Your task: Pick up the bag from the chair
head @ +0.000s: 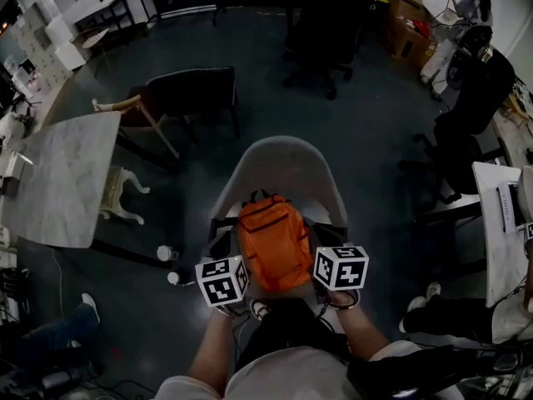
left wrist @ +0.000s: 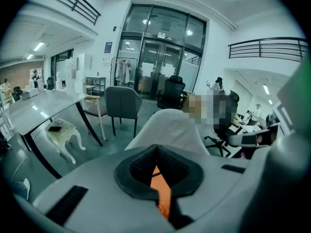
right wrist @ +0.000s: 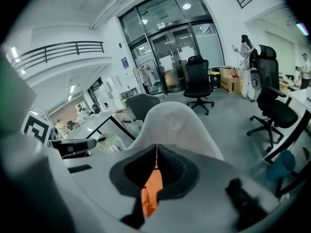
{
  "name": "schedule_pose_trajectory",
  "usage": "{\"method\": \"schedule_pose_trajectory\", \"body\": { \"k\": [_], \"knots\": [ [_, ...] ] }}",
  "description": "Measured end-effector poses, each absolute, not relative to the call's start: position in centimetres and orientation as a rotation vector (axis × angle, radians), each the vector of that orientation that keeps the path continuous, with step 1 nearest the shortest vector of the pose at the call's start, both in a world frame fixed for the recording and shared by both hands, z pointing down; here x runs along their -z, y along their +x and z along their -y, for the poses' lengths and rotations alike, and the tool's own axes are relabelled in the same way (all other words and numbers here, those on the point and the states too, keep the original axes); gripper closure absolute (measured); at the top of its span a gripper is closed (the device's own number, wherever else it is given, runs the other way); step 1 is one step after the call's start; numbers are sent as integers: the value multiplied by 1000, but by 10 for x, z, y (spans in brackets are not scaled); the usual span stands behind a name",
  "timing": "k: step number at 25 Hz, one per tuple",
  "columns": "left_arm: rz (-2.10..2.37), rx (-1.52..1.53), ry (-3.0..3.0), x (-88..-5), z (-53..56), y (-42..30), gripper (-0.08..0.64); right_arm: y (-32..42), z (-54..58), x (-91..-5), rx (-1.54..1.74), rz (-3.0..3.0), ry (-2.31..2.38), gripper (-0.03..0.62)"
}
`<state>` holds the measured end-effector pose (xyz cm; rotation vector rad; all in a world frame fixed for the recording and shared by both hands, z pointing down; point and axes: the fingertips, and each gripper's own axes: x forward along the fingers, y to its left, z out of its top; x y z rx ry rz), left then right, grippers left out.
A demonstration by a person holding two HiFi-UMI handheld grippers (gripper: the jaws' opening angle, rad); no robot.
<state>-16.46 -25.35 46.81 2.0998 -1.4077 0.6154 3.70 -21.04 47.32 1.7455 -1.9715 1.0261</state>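
The orange bag (head: 275, 244) lies on the seat of the pale chair (head: 283, 167), directly in front of the person. It is a backpack of soft woven cloth with a rounded rectangular form. Its long axis runs from the person toward the backrest of the chair. The top end, with a black carry loop (head: 256, 197), points to the backrest, and the bottom end points to the person. Zipper lines cross its front side, and dark straps show at both of its sides.

The chair is a smooth shell with a rounded back, light grey in colour.

The left gripper (head: 233, 272) is at the near left corner of the bag and the right gripper (head: 331, 267) is at the near right corner. In the left gripper view, the black ribbed pads of the left gripper (left wrist: 156, 165) are closed tip to tip, with a strip of the orange cloth (left wrist: 161, 191) pinched between them. In the right gripper view, the right gripper (right wrist: 156, 165) is closed in the same way on a fold of the orange cloth (right wrist: 151, 189).

Around the chair is a dark floor. To the left stands a table with a pale marble top (head: 58, 177), and beside it a white stool with curved legs (head: 121, 194). Behind the pale chair is a dark chair (head: 196, 94).
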Motion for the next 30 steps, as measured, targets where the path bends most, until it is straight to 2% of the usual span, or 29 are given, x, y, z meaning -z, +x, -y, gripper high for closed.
{"method": "schedule_pose_trajectory", "body": {
  "k": [10,30],
  "knots": [
    [1350,-720,2039,-516,245,-155,546,31,228,-519,-1093,1957,1675,558],
    [1261,-807,1833,-676,244,-140,546,40,237,-681,-1250,1831,1557,558]
  ]
}}
